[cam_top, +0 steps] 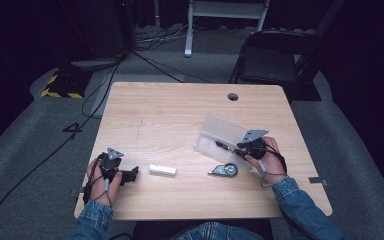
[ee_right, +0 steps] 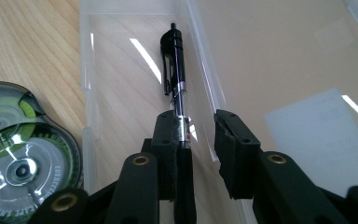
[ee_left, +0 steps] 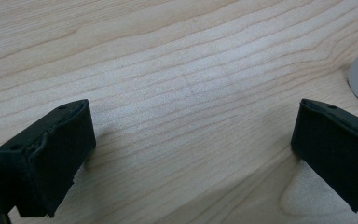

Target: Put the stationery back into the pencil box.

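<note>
A black pen [ee_right: 176, 60] lies in the base of an open clear plastic case [ee_right: 87, 93], whose lid [ee_right: 284, 56] is folded out to the side. My right gripper [ee_right: 198, 123] reaches into the case. The pen's lower end rests against one pad, with a gap to the other, so the jaws stand open around it. In the high view the right gripper [cam_top: 240, 149] sits at the case [cam_top: 220, 131] on the table's right. My left gripper [cam_top: 130, 175] rests at the near left, and its jaws [ee_left: 193, 140] stand wide open over bare wood.
A green and grey correction tape dispenser [cam_top: 225, 170] lies just in front of the case, also close to my right gripper [ee_right: 18, 158]. A white eraser-like block [cam_top: 162, 170] lies between the hands. The table [cam_top: 170, 110] has a cable hole [cam_top: 233, 96]; a folding chair [cam_top: 270, 60] stands behind.
</note>
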